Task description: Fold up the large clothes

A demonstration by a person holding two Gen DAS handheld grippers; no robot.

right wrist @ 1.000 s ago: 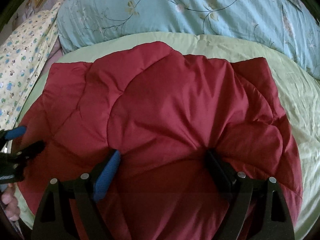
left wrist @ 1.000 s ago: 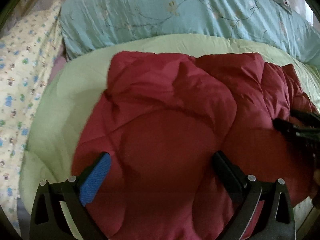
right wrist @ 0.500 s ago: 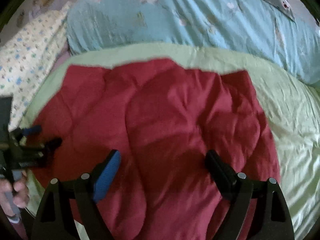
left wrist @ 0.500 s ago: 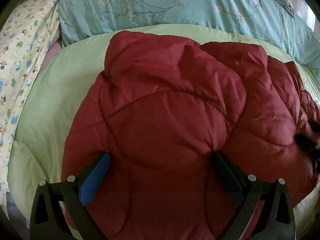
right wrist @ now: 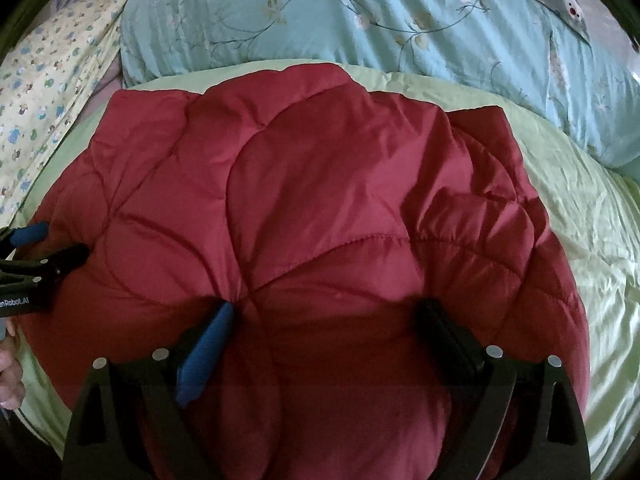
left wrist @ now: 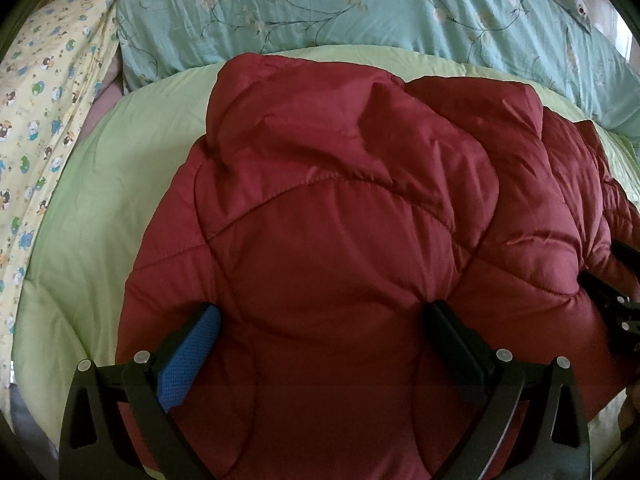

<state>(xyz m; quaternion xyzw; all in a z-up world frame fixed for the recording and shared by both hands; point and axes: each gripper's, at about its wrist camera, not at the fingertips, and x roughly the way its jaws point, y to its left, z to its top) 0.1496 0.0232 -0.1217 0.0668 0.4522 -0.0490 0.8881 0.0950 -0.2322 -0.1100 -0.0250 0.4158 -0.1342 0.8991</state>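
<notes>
Both tongs look alike: the left tongs [left wrist: 320, 344] and right tongs [right wrist: 324, 336] have matte black triangular frames with cut-out windows and silver round rivets. One finger carries a textured blue pad [left wrist: 188, 364], the other a black pad [left wrist: 456, 344]. White lettering [right wrist: 14, 303] marks a black body at the frame's left edge, above bare skin [right wrist: 10, 376].

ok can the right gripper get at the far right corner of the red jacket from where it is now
Probably yes. The right gripper stands open over the red jacket, and the far right corner lies bare on the green quilt with nothing over it; only a forward reach across the jacket remains.
</notes>
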